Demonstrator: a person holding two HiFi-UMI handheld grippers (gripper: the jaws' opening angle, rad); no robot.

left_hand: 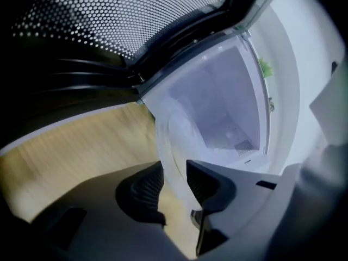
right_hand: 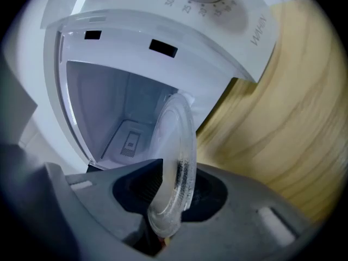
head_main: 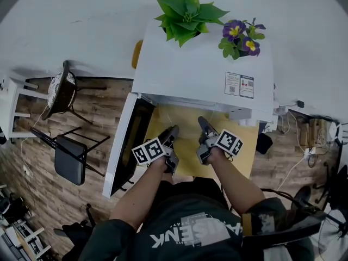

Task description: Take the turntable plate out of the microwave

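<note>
As the left claw (left_hand: 173, 170) loosely straddles the turntable plate (left_hand: 176, 130), right claw (right_hand: 176, 172) clamped tight on its rim.

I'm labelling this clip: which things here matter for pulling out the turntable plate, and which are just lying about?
In the job: turntable plate, microwave, its open door, right gripper clamped on the plate, left gripper.
Lying about: green plant, purple flowers, black chair.
</note>
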